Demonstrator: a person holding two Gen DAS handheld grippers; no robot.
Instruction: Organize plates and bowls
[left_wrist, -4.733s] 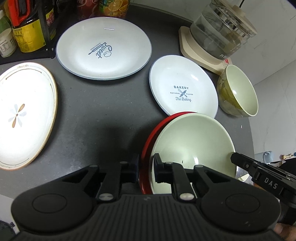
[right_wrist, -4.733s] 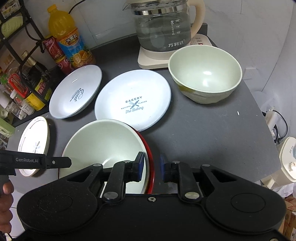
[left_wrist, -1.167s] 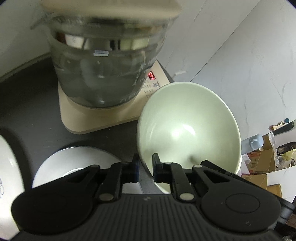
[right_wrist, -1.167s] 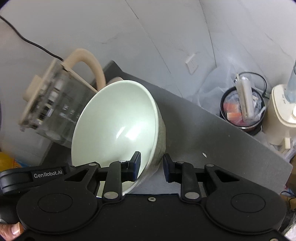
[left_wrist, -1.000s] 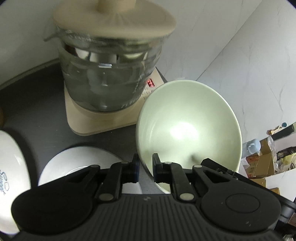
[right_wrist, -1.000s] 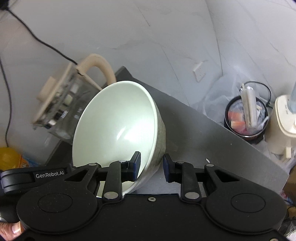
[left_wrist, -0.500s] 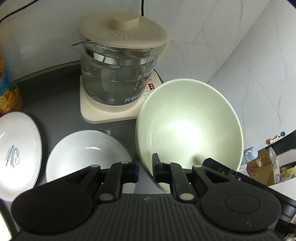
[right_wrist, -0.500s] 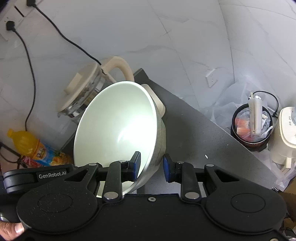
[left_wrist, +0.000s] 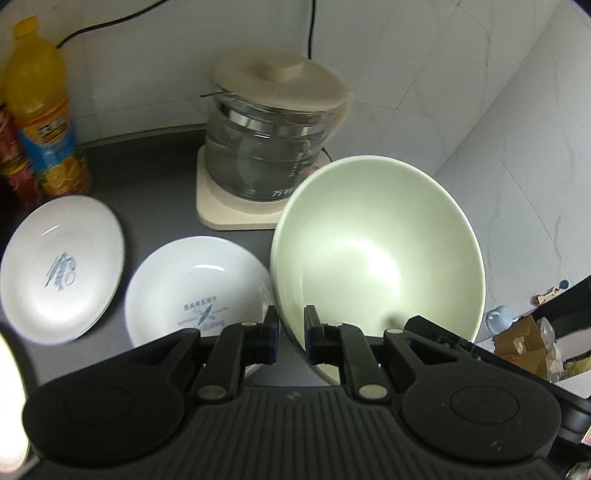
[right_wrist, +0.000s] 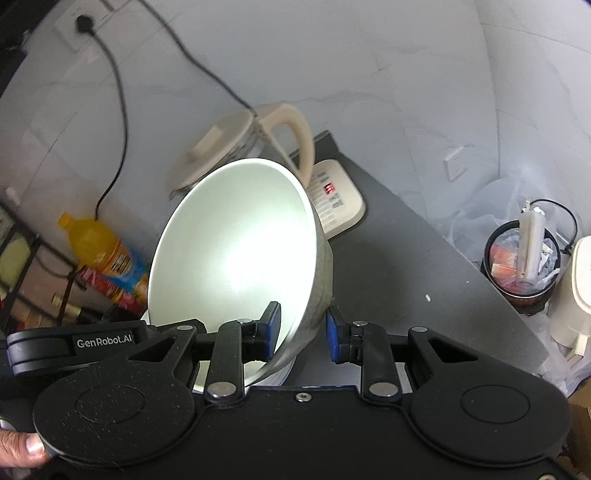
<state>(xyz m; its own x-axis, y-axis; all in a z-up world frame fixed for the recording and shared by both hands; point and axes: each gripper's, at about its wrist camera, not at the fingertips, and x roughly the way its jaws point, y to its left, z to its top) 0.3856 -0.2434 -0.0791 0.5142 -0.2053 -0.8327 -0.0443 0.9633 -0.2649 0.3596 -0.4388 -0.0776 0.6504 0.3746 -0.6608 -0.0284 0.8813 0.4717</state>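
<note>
While both grippers pinch the pale green bowl (left_wrist: 376, 254) aloft by its rim, left gripper (left_wrist: 290, 334) and right gripper (right_wrist: 303, 332) closed on it, stacking seems unfinished; two plates, bakery plate (left_wrist: 195, 284) included, lie separately below.

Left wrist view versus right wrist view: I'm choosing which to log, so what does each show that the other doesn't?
Only the left wrist view shows the Bakery plate and the second white plate. Only the right wrist view shows the wall plug and the bin. Both show the green bowl, the kettle and the orange bottle.
</note>
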